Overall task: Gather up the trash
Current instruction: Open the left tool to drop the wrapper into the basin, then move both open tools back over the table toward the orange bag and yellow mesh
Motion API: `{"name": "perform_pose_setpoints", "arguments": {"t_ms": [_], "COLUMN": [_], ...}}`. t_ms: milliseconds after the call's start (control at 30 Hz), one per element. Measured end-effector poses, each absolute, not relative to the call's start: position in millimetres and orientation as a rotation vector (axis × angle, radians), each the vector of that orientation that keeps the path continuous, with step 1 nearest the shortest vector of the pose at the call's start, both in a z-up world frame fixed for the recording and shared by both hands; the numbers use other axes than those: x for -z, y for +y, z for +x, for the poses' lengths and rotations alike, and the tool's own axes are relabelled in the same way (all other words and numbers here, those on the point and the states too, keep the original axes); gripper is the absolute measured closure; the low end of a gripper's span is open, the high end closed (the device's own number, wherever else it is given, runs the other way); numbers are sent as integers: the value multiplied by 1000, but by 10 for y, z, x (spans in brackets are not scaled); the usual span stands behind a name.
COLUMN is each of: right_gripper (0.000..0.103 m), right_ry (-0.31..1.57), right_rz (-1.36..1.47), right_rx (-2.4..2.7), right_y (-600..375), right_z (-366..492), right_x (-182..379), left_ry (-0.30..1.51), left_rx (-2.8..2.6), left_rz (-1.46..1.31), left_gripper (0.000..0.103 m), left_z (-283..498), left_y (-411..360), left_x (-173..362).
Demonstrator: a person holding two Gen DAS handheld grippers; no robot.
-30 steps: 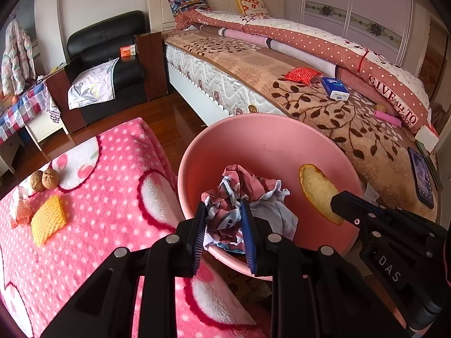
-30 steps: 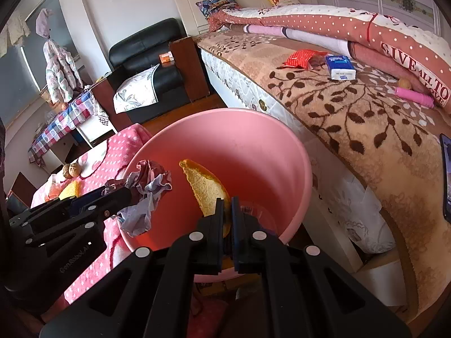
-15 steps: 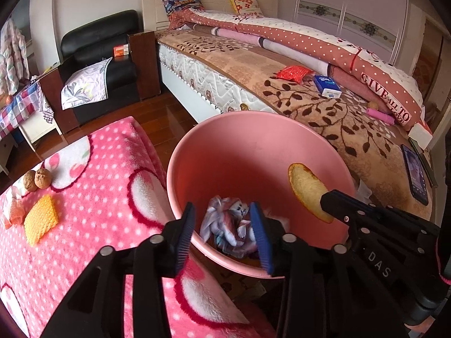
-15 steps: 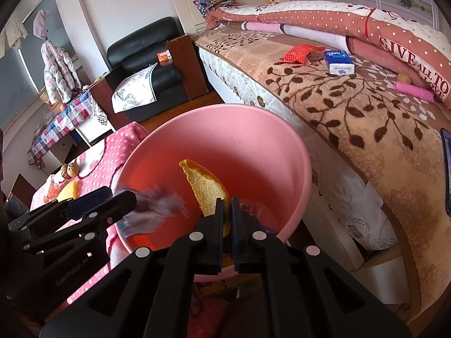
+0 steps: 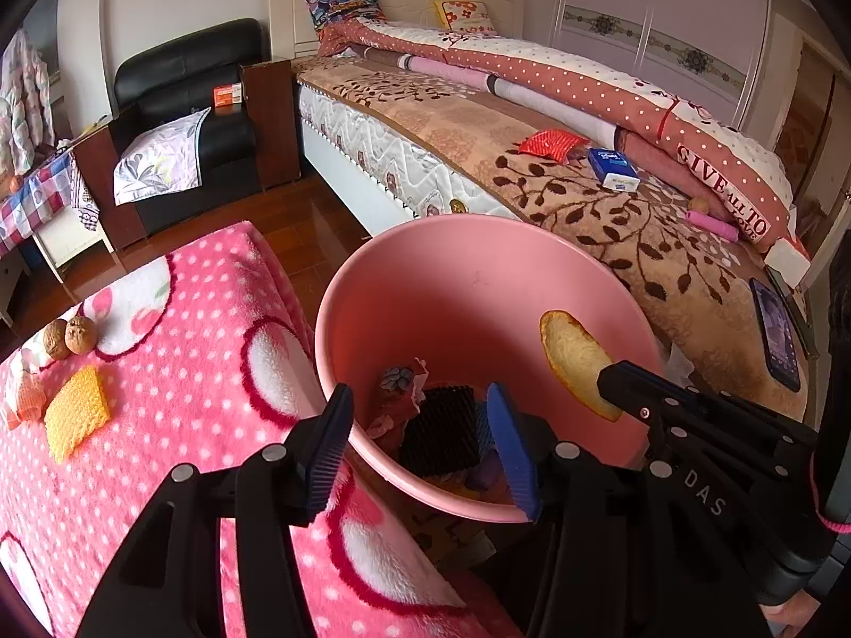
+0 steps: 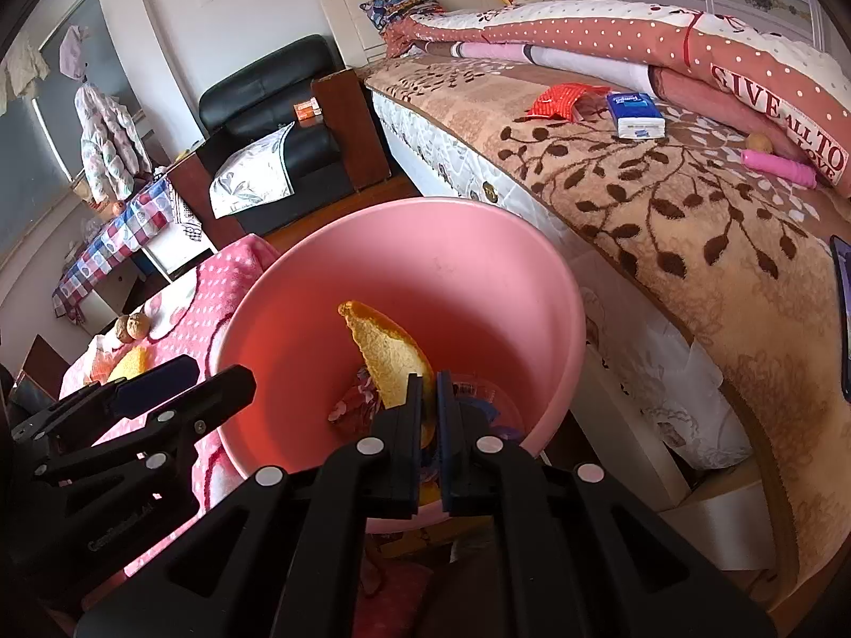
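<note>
1. Already the crumpled wrapper [image 5: 396,399] lies in the pink bin [image 5: 478,276]; left tongs [image 5: 420,446] are opening, empty
2. Right tongs [image 6: 430,409] pinch an orange peel [image 6: 388,356] above it
3. Walnuts [image 5: 69,337] on the near-left blanket [image 5: 175,383] remain

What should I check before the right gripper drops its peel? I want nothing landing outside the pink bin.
1. Right gripper shut on the orange peel: ok.
2. Peel over the pink bin opening: ok.
3. Left gripper opening, nothing between its pads: ok.
4. Crumpled wrapper down inside the bin: ok.
5. Room left in the bin: ok.
6. Table trash cleared: not ok, yellow sponge and walnuts remain.
</note>
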State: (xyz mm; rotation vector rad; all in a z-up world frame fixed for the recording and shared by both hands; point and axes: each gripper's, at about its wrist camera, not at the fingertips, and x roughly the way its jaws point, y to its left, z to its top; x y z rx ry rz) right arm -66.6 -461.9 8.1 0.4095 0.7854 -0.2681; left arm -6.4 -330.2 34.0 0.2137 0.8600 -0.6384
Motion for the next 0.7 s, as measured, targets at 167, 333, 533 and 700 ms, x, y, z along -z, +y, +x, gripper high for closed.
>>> {"name": "perform_pose_setpoints", "arguments": {"t_ms": [167, 333, 533, 700], "right_gripper": [97, 93, 83, 83], "right_ry": [798, 796, 780, 779], "right_rz": [434, 437, 438, 437], "right_rx": [257, 249, 243, 244], "right_y": [-4626, -4611, -4593, -4584], "right_z": [-653, -644, -659, -662], "right_x": [-69, -76, -104, -112], "left_ry": [858, 856, 853, 847], "left_rx": [643, 641, 639, 637], "left_rz": [213, 210, 201, 196], "left_gripper": [50, 50, 50, 50], "left_z": [-79, -85, -79, -82], "left_y": [-3305, -3299, -3268, -3234], "left_x": [-355, -367, -404, -430]}}
